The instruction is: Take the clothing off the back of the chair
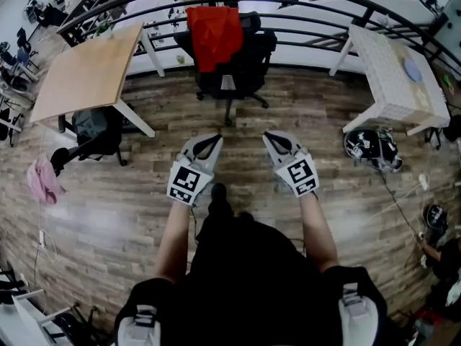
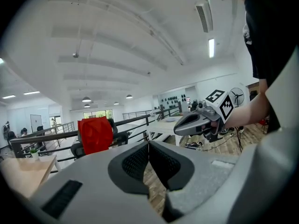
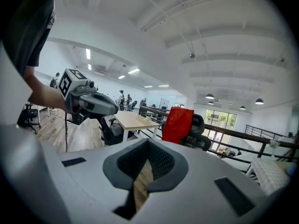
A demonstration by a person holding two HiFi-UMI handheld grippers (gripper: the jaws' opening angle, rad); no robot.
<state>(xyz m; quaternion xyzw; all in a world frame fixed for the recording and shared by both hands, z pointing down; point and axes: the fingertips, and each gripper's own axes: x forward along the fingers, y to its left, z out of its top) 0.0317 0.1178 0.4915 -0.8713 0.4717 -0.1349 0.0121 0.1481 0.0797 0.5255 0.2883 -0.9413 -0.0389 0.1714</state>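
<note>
A red piece of clothing [image 1: 214,36] hangs over the back of a black office chair [image 1: 234,71] by the railing. It also shows as red clothing [image 2: 95,134] in the left gripper view and as red clothing [image 3: 177,124] in the right gripper view. My left gripper [image 1: 214,140] and right gripper [image 1: 269,137] are held side by side well short of the chair, both shut and empty. The left gripper [image 2: 148,143] has its tips touching. The right gripper [image 3: 149,141] also meets at the tips.
A wooden table [image 1: 90,71] stands to the left of the chair, with a second black chair [image 1: 97,132] under it. A white table [image 1: 392,71] is at the right, a black helmet [image 1: 371,148] on the floor beside it. A dark railing [image 1: 302,13] runs behind the chair.
</note>
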